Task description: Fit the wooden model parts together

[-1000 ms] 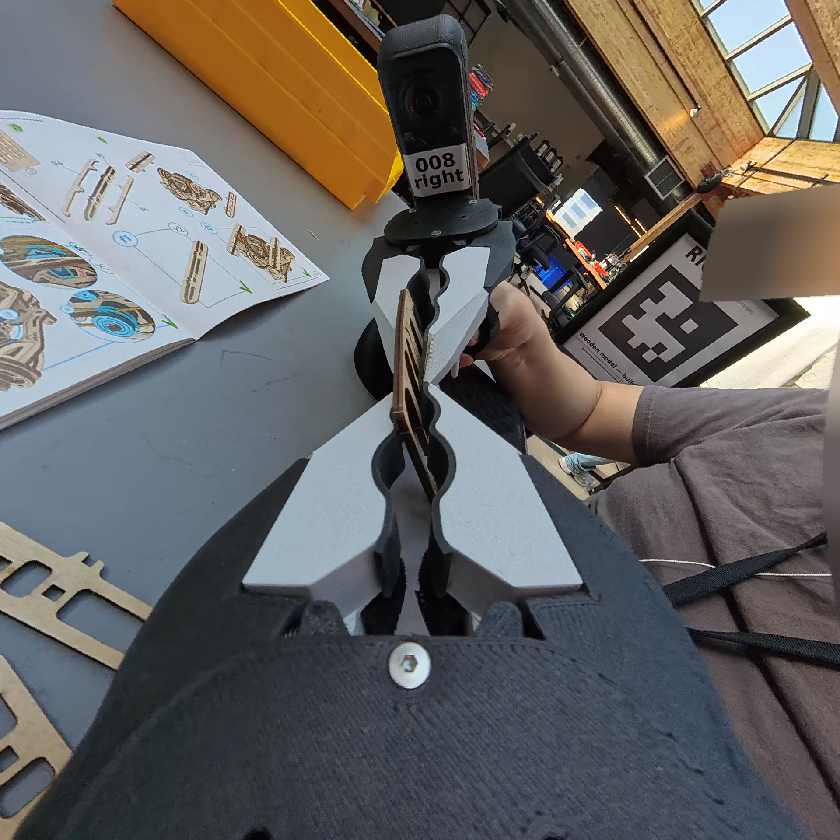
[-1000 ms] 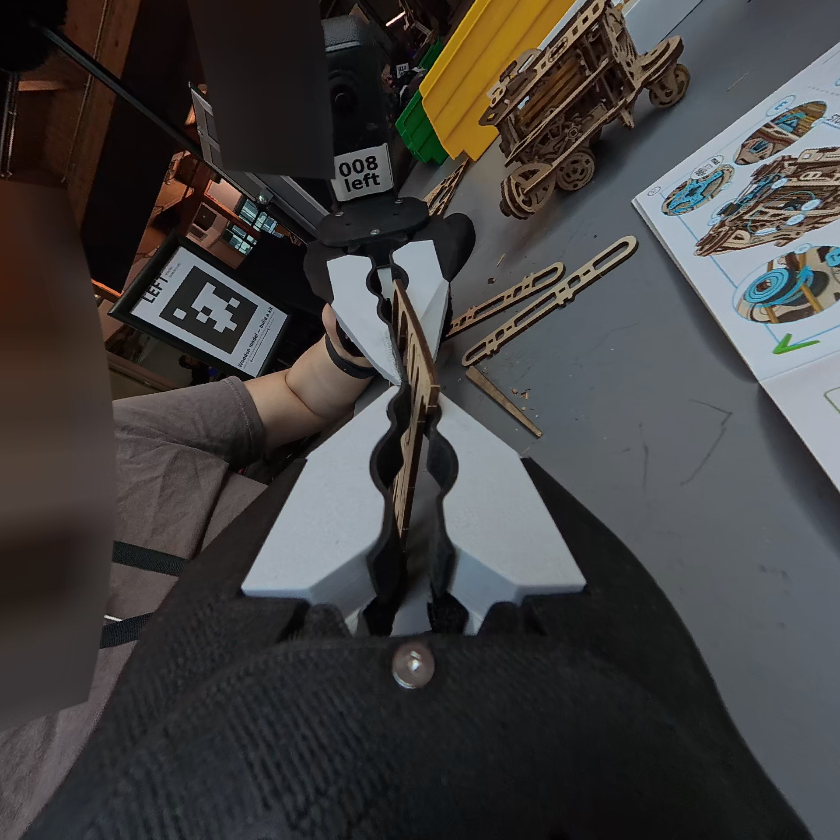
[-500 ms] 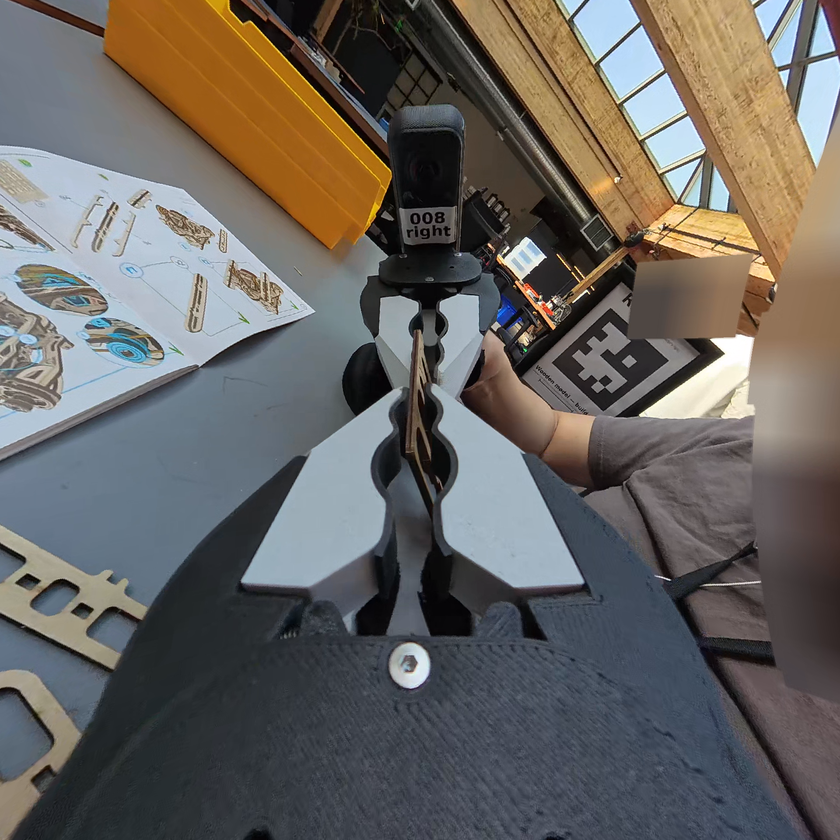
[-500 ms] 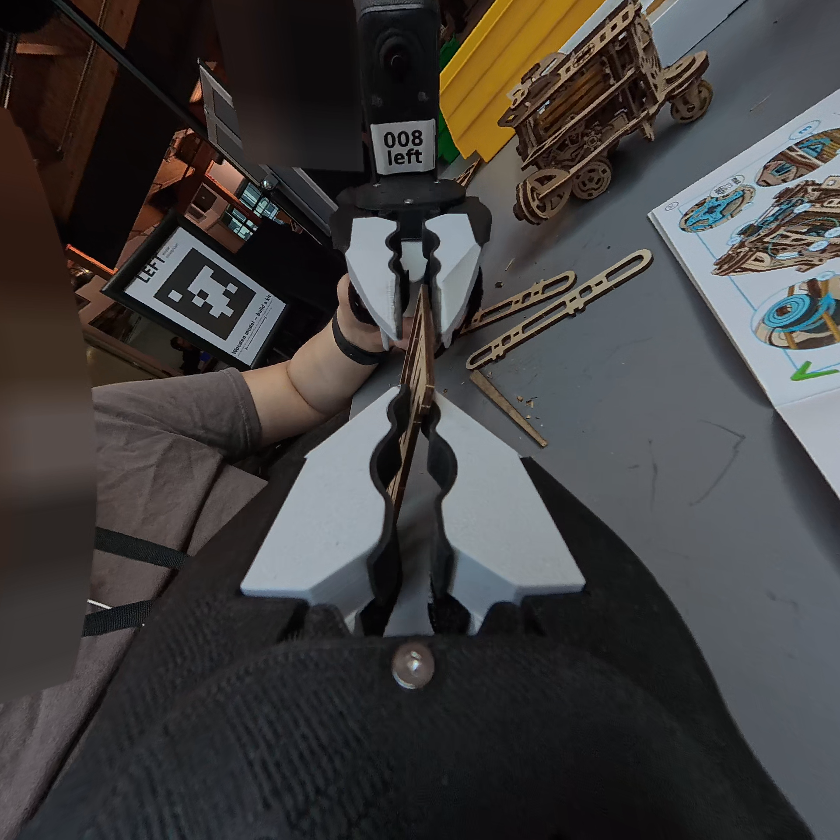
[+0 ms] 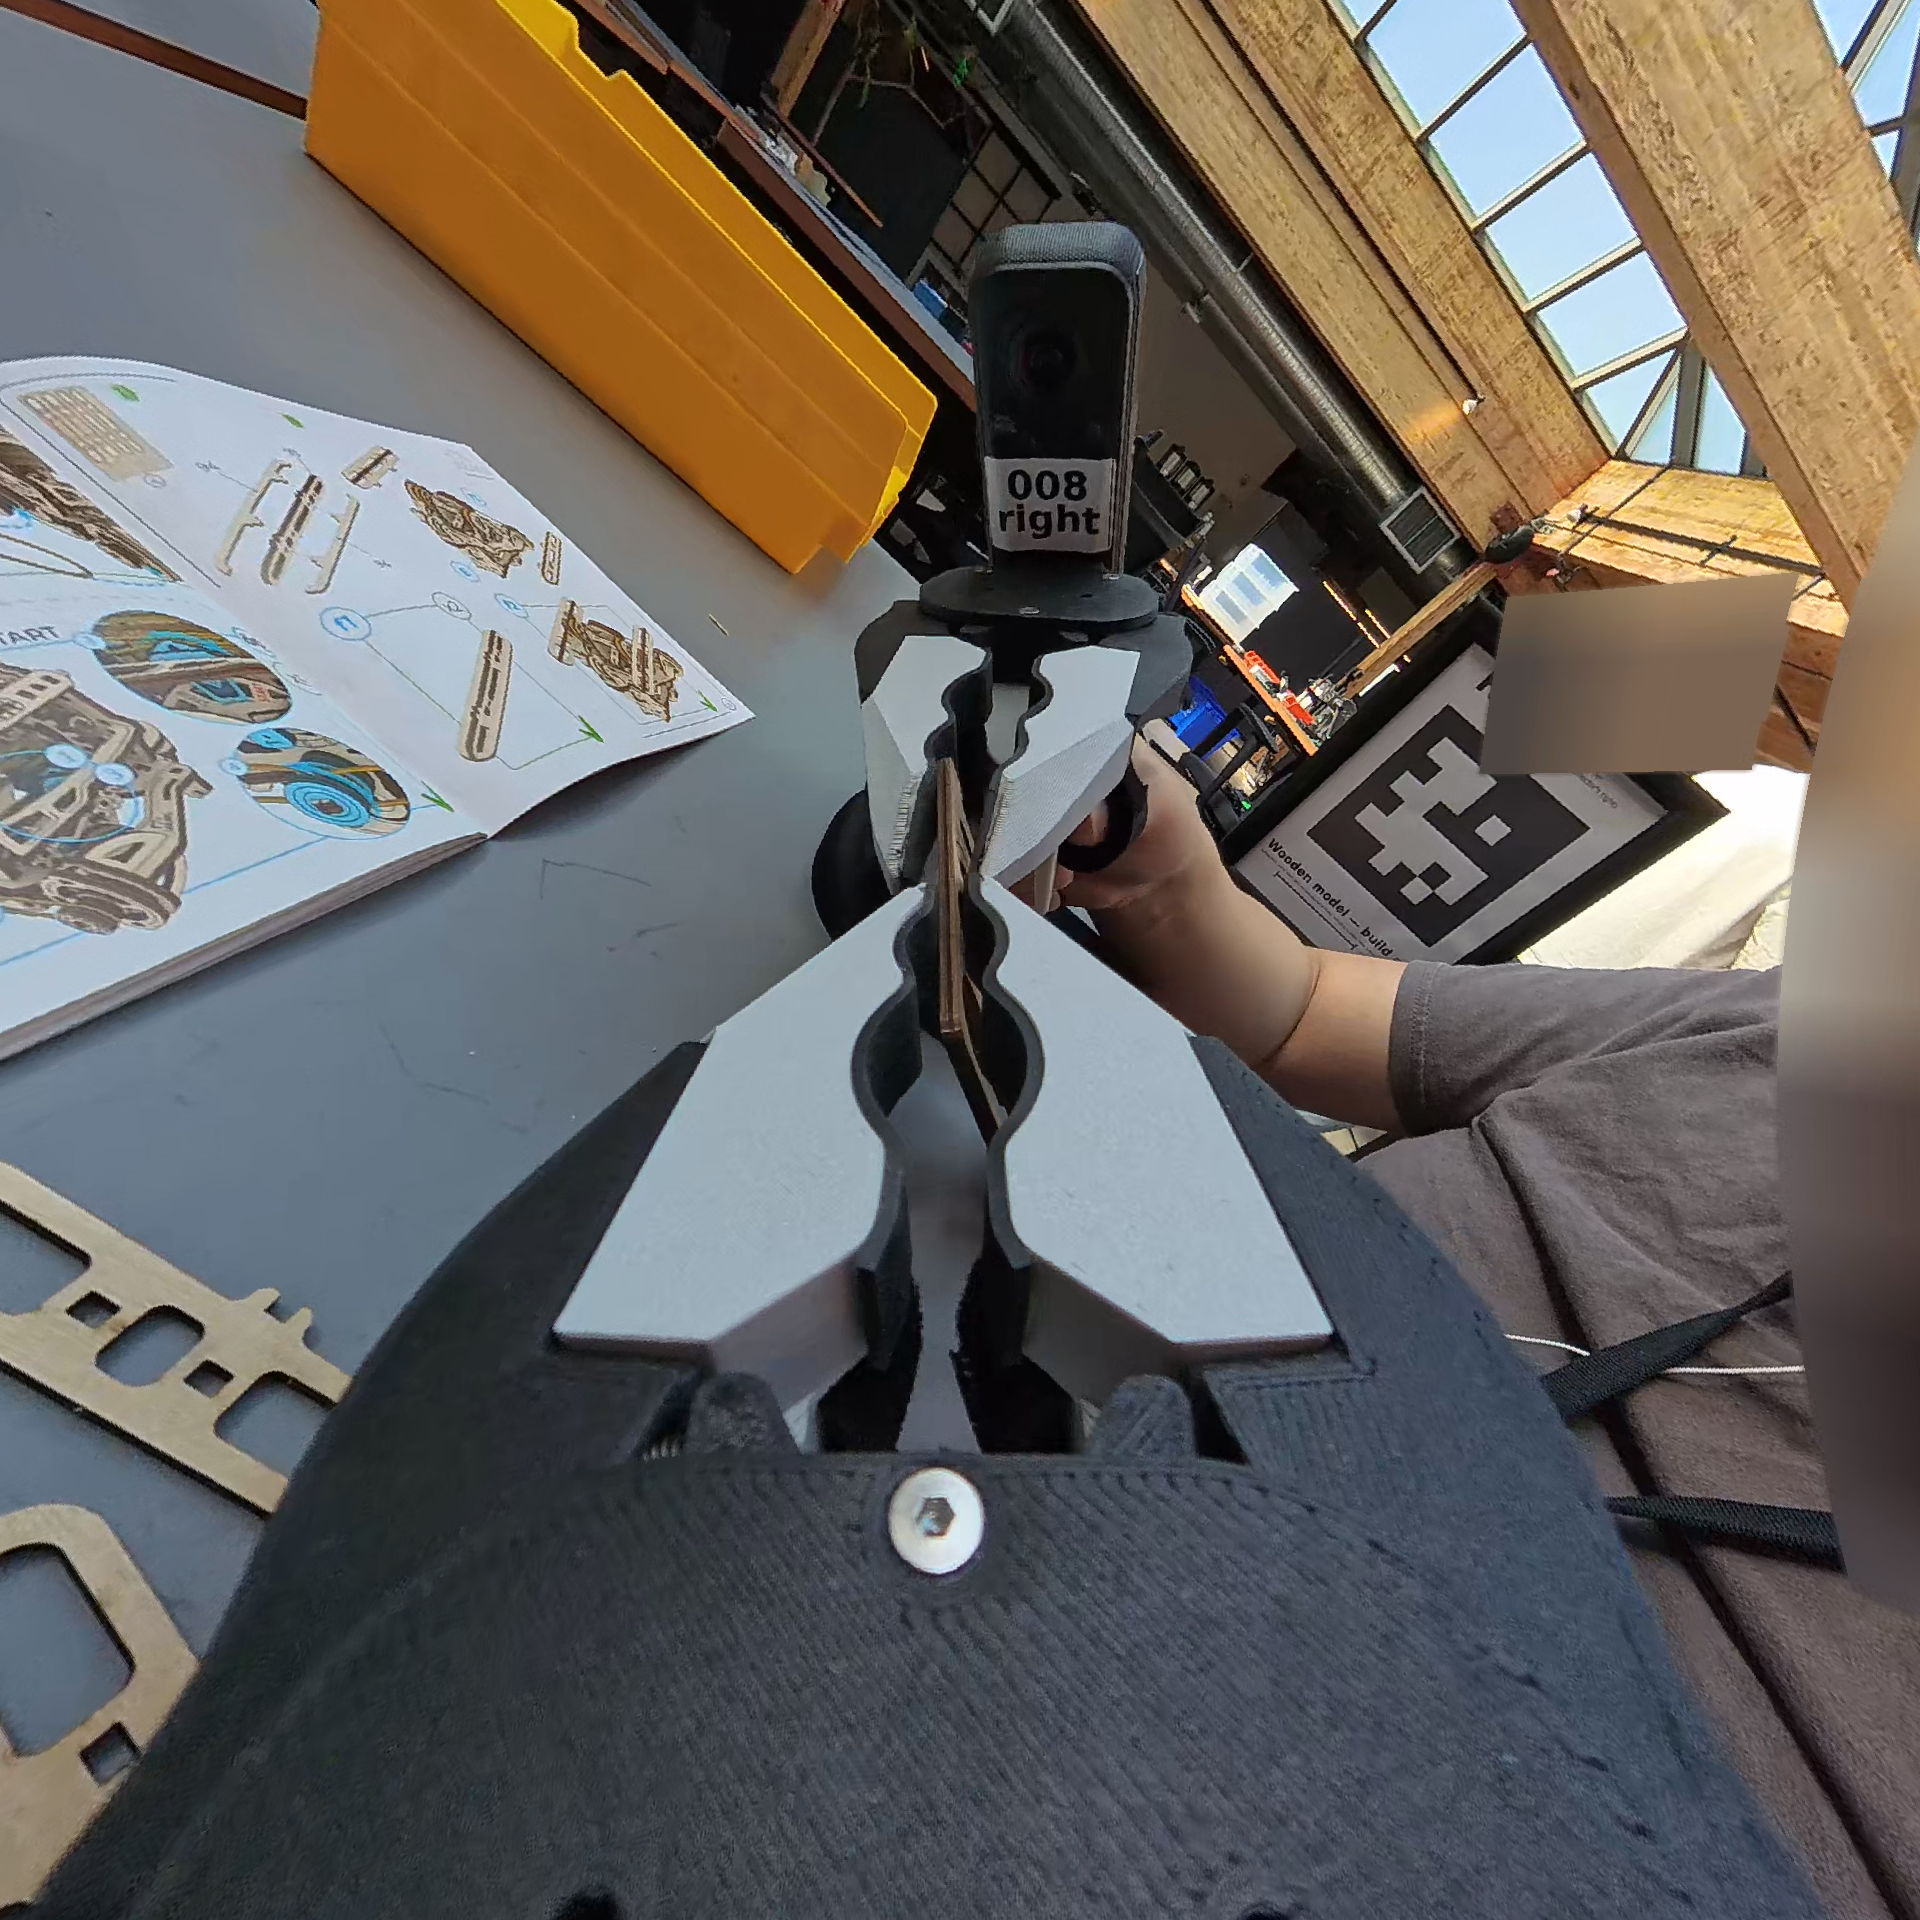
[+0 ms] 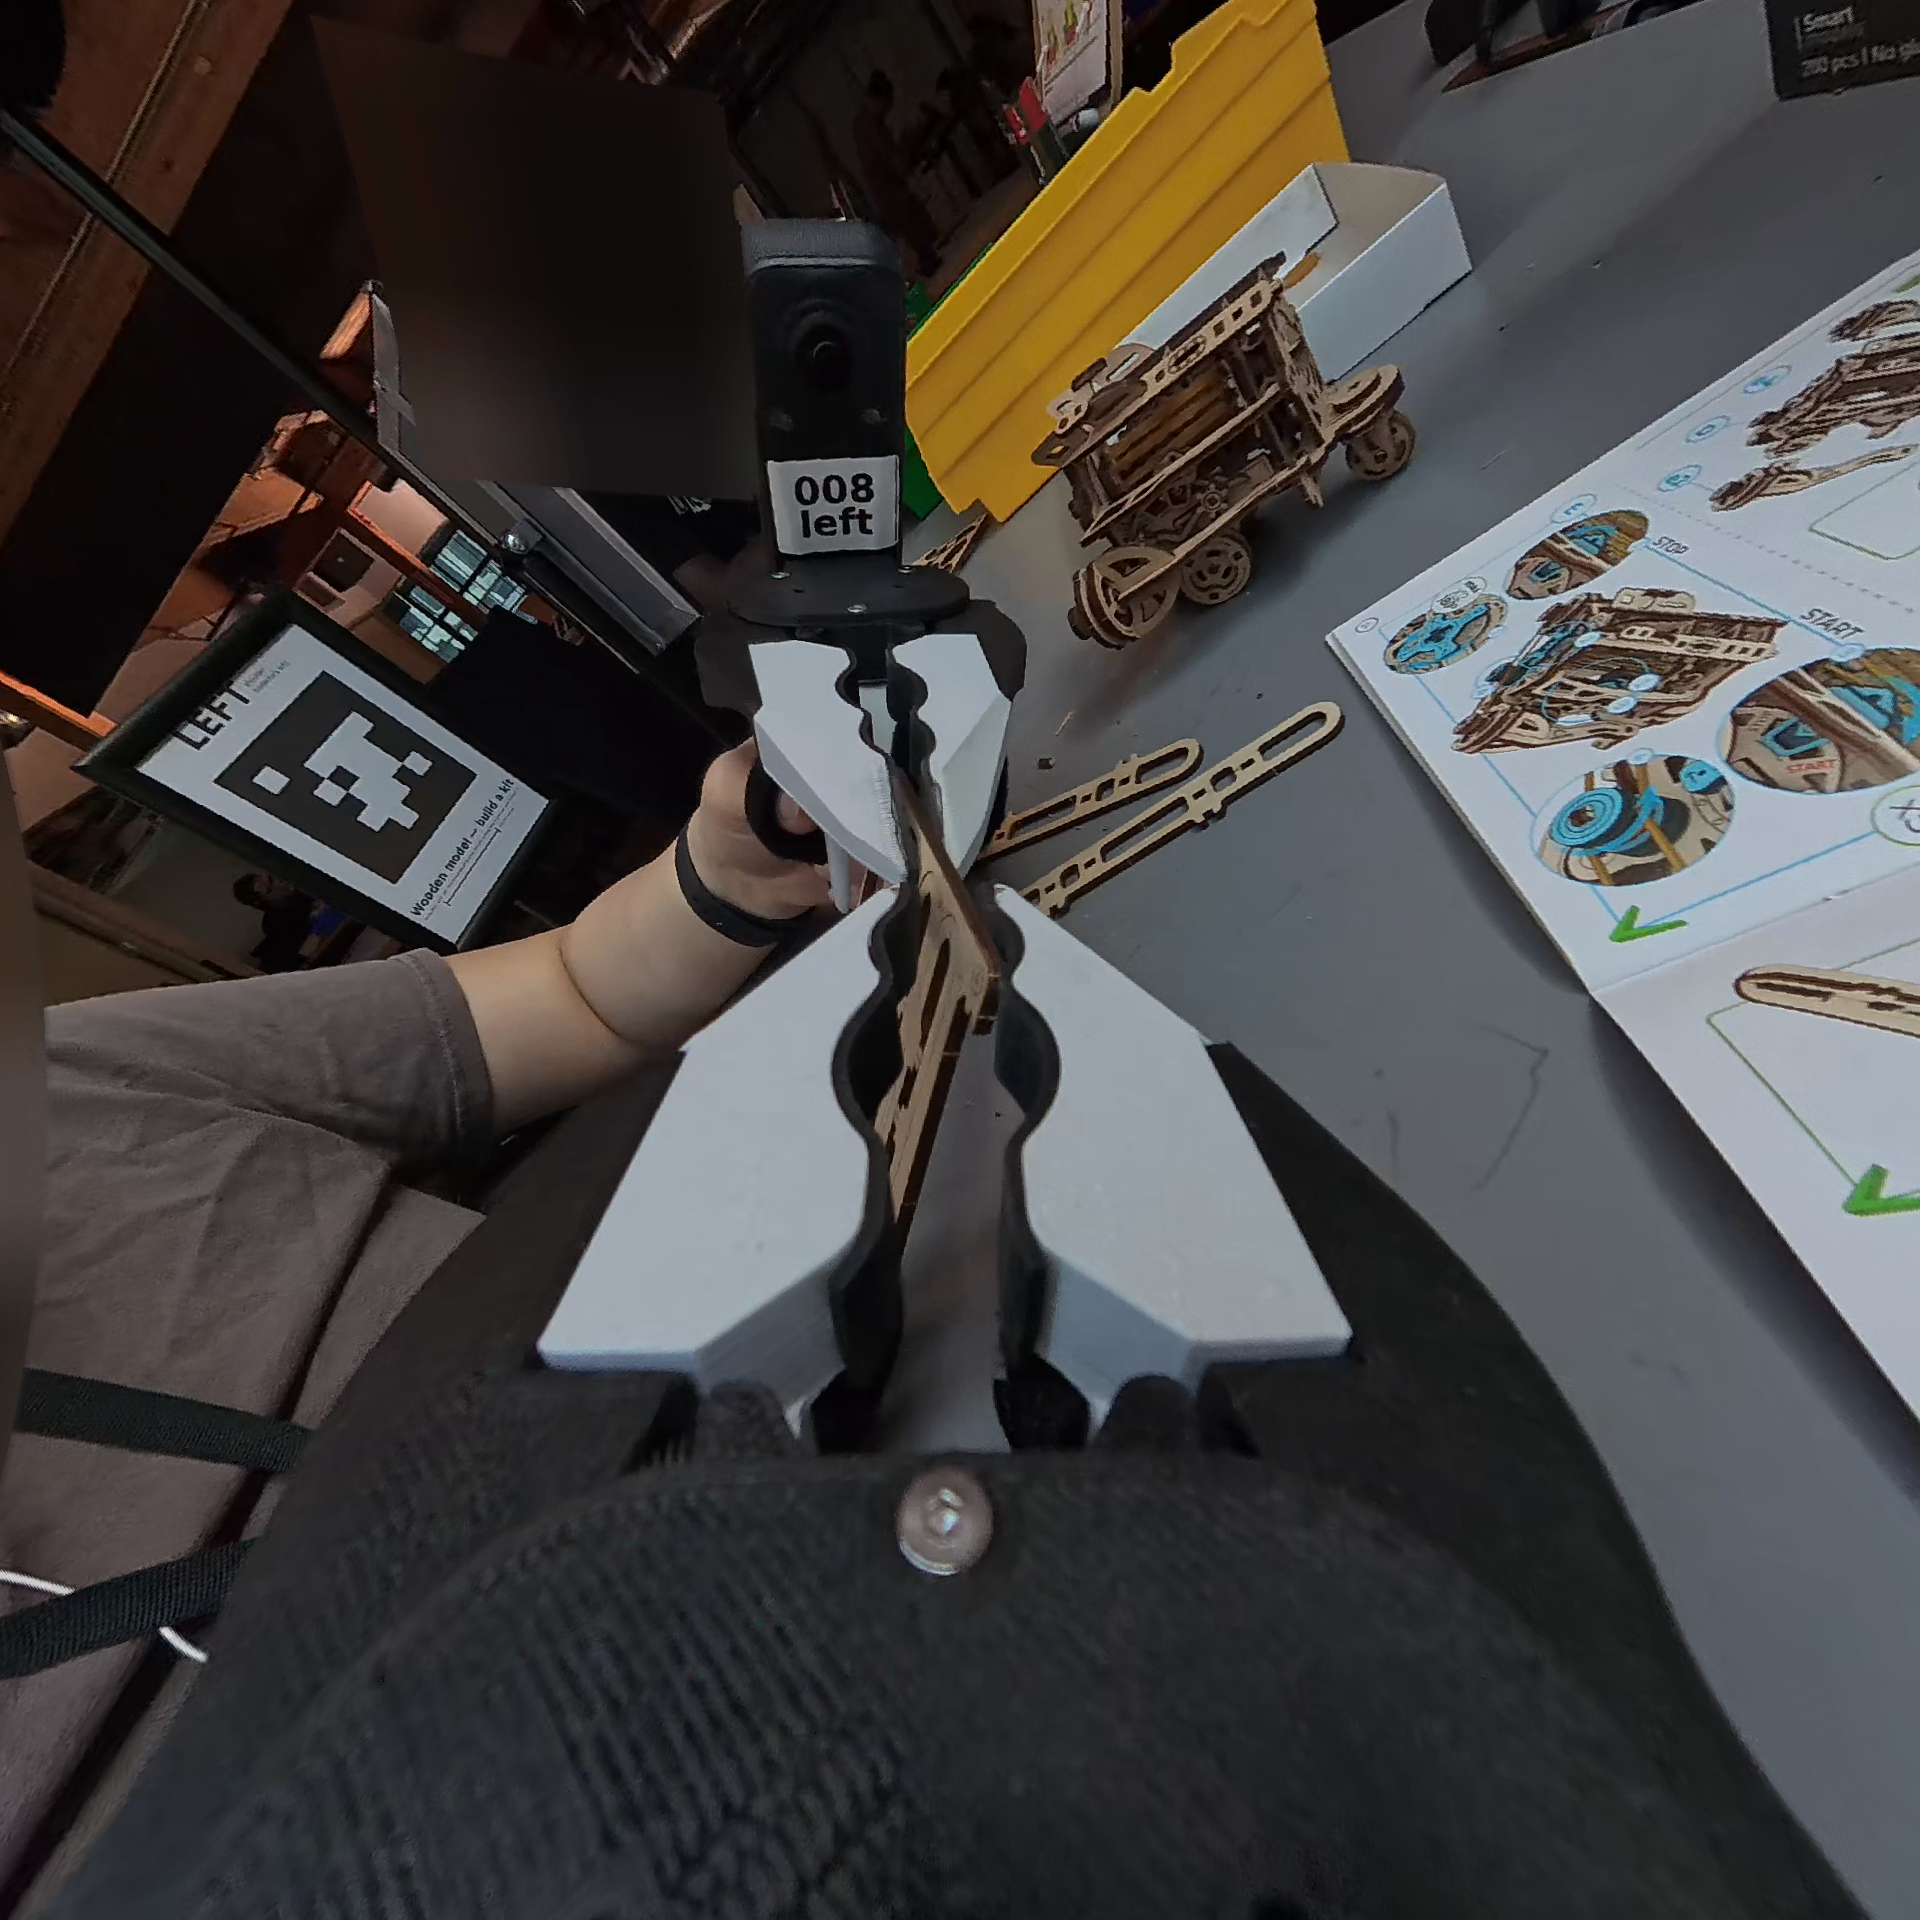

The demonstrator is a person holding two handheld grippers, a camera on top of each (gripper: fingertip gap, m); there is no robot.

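Note:
A thin flat wooden part with slots (image 5: 954,940) is held edge-on between both grippers, above the near table edge. My left gripper (image 5: 951,902) is shut on one end of it. My right gripper (image 6: 940,902) faces it tip to tip and is shut on the other end (image 6: 940,997). The part sits twisted in the right jaws, so its slotted face shows. The right gripper appears opposite in the left wrist view (image 5: 954,816), and the left gripper appears in the right wrist view (image 6: 906,821).
On the grey table (image 6: 1351,1039) are an open instruction booklet (image 5: 312,644), a yellow bin (image 5: 623,260), a built wooden cart model (image 6: 1216,457), two slotted wooden strips (image 6: 1174,821), a white box (image 6: 1382,239) and a cut-out plywood sheet (image 5: 135,1351). A person's arms and lap are close by. Left and right tips are no more than a few centimetres apart.
The two grippers drew a little apart along the part, then held. The part has twisted in the right jaws and shows more of its face.

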